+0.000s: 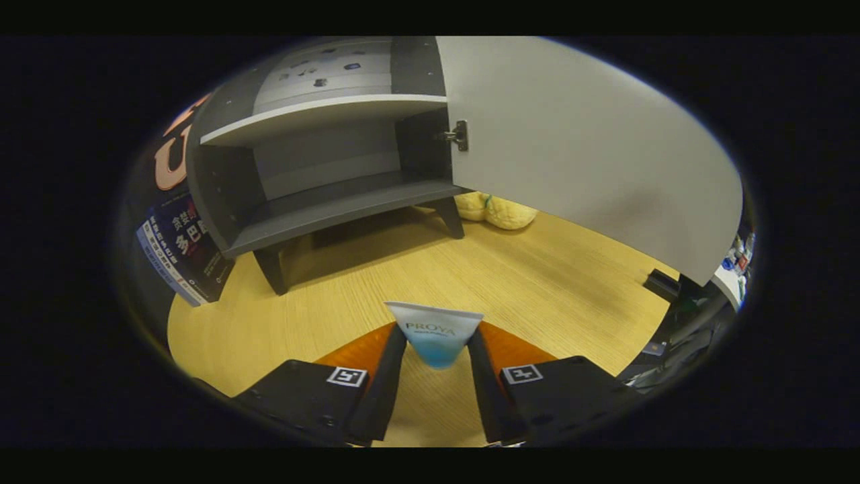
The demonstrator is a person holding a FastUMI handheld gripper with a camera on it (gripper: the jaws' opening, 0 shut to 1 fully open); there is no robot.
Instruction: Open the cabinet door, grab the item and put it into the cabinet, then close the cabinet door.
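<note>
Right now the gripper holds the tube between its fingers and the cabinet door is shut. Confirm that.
Not quite. The gripper does hold the tube between its fingers, but the cabinet door is not shut: it is swung wide open on its hinge, with the cabinet's lower shelf exposed beyond the fingers. The gripper view shows this.

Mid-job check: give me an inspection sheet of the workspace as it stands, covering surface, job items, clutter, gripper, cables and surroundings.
Surface: wooden table, bare ahead of the fingers.
Job's things: cabinet beyond the fingers, door swung open, lower shelf bare; tube held between the fingers, flat end toward the cabinet.
Clutter: yellow plush toy behind the cabinet leg, under the door; dark printed box beside the cabinet.
Grippers: hand-held gripper shut on the tube.
Cables: nothing seen.
Surroundings: dark booth wall behind the box; small items past the table's far edge, too small to tell.
</note>
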